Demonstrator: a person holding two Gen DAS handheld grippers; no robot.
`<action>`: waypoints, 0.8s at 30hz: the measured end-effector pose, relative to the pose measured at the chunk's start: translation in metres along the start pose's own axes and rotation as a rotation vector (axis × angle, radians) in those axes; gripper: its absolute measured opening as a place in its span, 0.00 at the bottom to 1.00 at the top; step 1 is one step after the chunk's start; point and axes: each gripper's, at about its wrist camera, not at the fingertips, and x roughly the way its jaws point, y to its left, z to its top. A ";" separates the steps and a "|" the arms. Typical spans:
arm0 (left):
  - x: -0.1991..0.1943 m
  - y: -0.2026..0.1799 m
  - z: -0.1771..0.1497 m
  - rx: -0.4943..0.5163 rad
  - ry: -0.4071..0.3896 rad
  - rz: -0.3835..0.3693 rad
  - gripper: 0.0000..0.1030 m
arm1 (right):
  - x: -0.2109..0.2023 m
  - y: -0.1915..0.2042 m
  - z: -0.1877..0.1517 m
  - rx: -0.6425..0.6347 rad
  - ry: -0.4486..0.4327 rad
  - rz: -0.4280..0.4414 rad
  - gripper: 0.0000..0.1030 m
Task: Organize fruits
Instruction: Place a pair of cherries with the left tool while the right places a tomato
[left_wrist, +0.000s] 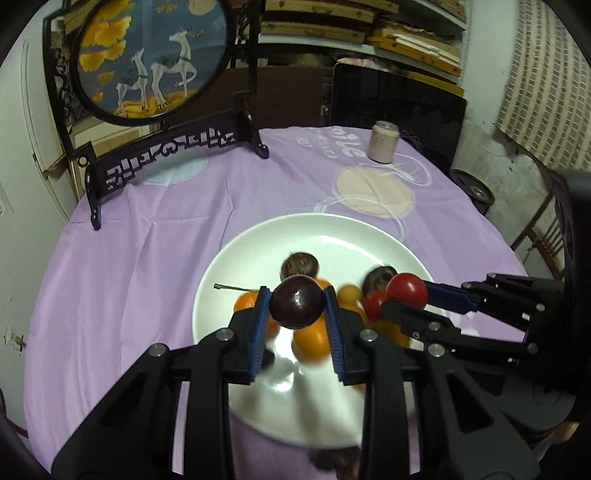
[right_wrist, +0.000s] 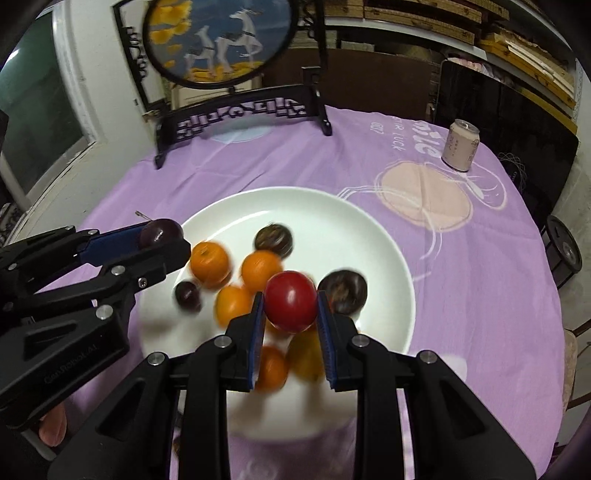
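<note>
A white plate (left_wrist: 332, 236) (right_wrist: 369, 229) on the purple cloth holds several orange fruits (right_wrist: 209, 264), dark round fruits (right_wrist: 273, 240) and a small dark cherry (right_wrist: 187, 295). My left gripper (left_wrist: 297, 306) is shut on a dark purple plum (left_wrist: 297, 301) above the plate's near side; it also shows in the right wrist view (right_wrist: 161, 232). My right gripper (right_wrist: 290, 304) is shut on a red tomato (right_wrist: 290, 301), held above the plate; it shows in the left wrist view (left_wrist: 406, 290) at right.
A pale drink can (left_wrist: 384, 142) (right_wrist: 460, 144) stands at the far right of the table. A round deer picture on a black carved stand (left_wrist: 166, 155) (right_wrist: 236, 118) stands at the far left. A dark fruit (left_wrist: 332, 461) lies by the plate's near rim.
</note>
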 end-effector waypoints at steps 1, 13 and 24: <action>0.004 0.001 0.002 -0.011 0.006 -0.008 0.29 | 0.005 -0.002 0.002 0.007 0.002 0.005 0.27; 0.011 0.016 -0.002 -0.045 -0.016 -0.013 0.53 | 0.018 -0.011 -0.002 0.028 -0.018 -0.001 0.31; -0.033 0.029 -0.074 -0.106 -0.013 -0.036 0.60 | -0.041 0.012 -0.073 0.024 -0.066 0.056 0.33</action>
